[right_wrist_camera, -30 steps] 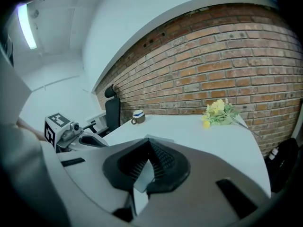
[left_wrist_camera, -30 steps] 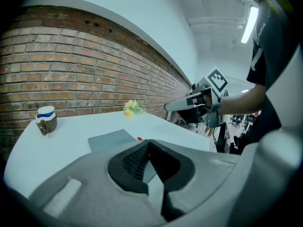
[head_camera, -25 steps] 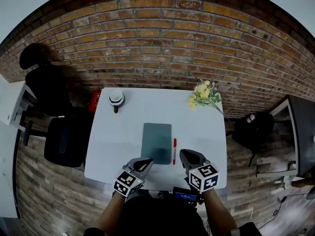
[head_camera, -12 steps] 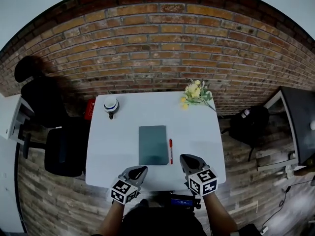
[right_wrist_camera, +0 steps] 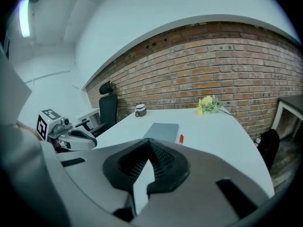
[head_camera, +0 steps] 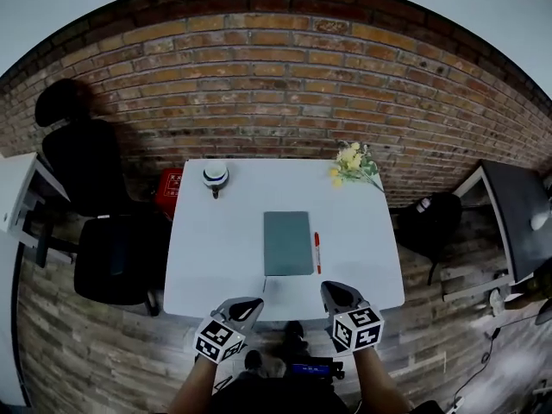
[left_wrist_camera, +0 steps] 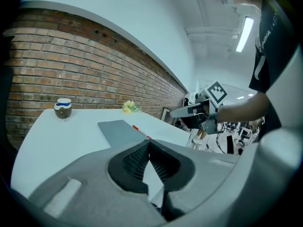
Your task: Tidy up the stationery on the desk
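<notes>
A grey-green notebook lies flat in the middle of the white desk, with a red pen alongside its right edge. The left gripper view shows the notebook and the pen beyond the jaws; in the right gripper view the notebook and pen lie ahead too. My left gripper hovers shut and empty at the desk's near edge, left of centre. My right gripper is shut and empty at the near edge, just below the pen.
A small cup stands at the desk's far left corner and yellow flowers lie at the far right corner. A black office chair stands left of the desk. A brick wall runs behind. A black bag sits on the floor at right.
Both grippers have drawn back toward the desk's near edge, away from the notebook and pen. The notebook and pen lie as before.
</notes>
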`<state>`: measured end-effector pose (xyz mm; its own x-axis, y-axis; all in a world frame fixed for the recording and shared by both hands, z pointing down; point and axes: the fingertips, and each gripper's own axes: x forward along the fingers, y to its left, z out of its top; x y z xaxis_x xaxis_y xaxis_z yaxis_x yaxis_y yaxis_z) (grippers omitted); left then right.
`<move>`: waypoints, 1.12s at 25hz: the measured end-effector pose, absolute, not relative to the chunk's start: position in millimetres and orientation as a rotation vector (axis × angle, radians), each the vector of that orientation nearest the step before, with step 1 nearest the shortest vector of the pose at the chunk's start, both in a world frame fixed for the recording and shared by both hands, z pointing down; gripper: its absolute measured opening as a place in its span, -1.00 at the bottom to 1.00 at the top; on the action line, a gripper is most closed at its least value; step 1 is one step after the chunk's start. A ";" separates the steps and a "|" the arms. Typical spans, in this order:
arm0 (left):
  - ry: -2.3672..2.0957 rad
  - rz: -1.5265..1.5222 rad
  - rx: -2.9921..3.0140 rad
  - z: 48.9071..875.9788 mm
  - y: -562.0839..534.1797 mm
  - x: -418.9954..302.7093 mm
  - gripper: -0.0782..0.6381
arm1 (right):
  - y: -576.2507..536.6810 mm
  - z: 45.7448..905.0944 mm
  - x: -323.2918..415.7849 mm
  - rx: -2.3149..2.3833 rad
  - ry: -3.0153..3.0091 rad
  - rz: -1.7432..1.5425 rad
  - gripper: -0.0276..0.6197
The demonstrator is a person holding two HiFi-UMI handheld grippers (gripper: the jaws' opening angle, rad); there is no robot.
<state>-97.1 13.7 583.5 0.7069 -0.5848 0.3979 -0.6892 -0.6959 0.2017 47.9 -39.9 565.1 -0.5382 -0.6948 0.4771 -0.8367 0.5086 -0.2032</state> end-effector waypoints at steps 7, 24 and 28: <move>-1.047 0.349 2.598 578.3 60.8 -140.9 -0.75 | 9.7 564.1 11.2 1.307 -2.382 0.529 -0.89; -1.063 0.387 2.626 587.2 112.1 -145.2 -0.75 | 84.3 572.4 3.2 1.395 -2.335 0.517 -0.89; -1.036 0.386 2.625 586.5 117.9 -138.9 -0.75 | 90.9 572.0 6.0 1.393 -2.331 0.522 -0.89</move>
<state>-138.9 117.9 586.5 0.7051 -0.6170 0.3495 -0.6953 -0.6984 0.1698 6.0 90.9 572.0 -0.4400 -0.7502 0.4935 -0.8890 0.4414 -0.1216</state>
